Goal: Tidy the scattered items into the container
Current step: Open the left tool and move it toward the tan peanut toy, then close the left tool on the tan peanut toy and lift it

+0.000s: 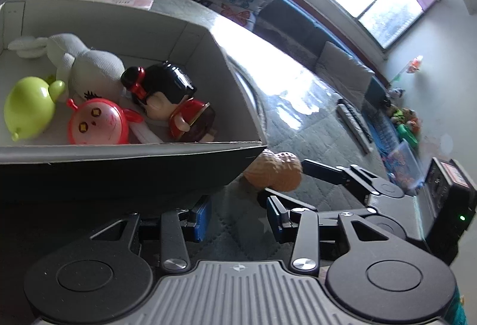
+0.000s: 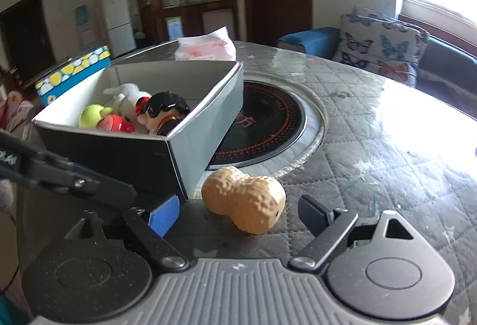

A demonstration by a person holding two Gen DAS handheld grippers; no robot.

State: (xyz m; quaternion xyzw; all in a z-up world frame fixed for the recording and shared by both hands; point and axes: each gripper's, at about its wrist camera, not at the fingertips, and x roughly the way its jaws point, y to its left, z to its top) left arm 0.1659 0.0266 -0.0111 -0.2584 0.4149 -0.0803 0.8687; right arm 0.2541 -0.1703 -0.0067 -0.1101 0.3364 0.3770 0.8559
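Note:
A tan peanut-shaped toy [image 2: 244, 200] lies on the quilted table cover beside the near corner of a grey cardboard box [image 2: 104, 133]. My right gripper [image 2: 238, 214] is open, its pads standing on either side of the peanut toy [image 1: 274, 170] without touching it. Inside the box [image 1: 128, 146] lie a white plush rabbit [image 1: 89, 63], a green toy [image 1: 28, 109], a round red toy [image 1: 95, 124] and a black-haired doll in red [image 1: 173, 98]. My left gripper [image 1: 238, 219] is open and holds nothing, low in front of the box's near wall.
A round black hob [image 2: 268, 122] is set into the table, partly under the box. A pink tissue pack [image 2: 205, 48] lies behind the box and a remote control [image 1: 354, 122] lies at the table's far side. A sofa with a butterfly cushion [image 2: 378, 48] stands beyond the table.

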